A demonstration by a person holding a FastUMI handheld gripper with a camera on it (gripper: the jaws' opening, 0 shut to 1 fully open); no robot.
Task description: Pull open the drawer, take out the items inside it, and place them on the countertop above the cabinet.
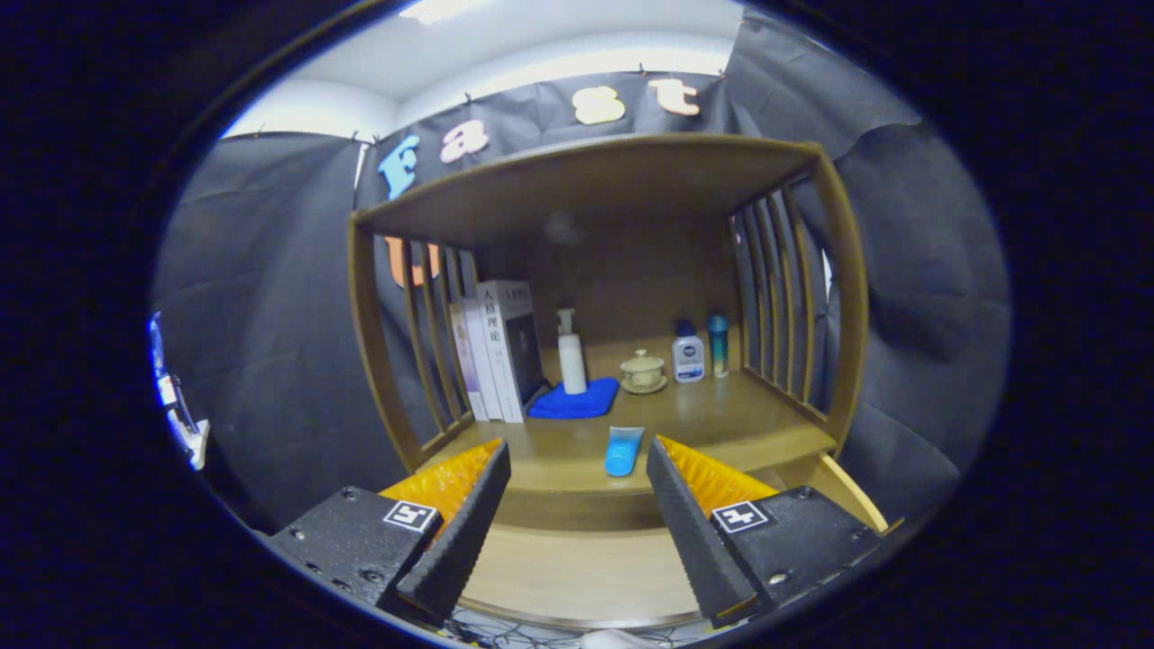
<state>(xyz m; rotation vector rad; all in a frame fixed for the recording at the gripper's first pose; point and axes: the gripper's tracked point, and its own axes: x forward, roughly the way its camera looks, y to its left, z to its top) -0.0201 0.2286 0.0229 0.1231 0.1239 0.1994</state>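
Note:
My gripper (pixel 577 469) is open, with nothing between its fingers. Below and between the fingers lies the pulled-out wooden drawer (pixel 577 577); the bare bottom that shows holds nothing. Just beyond the fingertips a light blue tube (pixel 623 450) lies on the wooden countertop (pixel 721 419), close to its front edge. The countertop belongs to a wooden cabinet with a slatted shelf frame above it.
At the back of the countertop stand books (pixel 499 350), a white pump bottle (pixel 571 353) on a blue cloth (pixel 577 399), a lidded cup on a saucer (pixel 642 370), a small white bottle (pixel 688 356) and a teal bottle (pixel 718 345). Slatted sides (pixel 780 297) and a shelf top (pixel 595 176) enclose the space.

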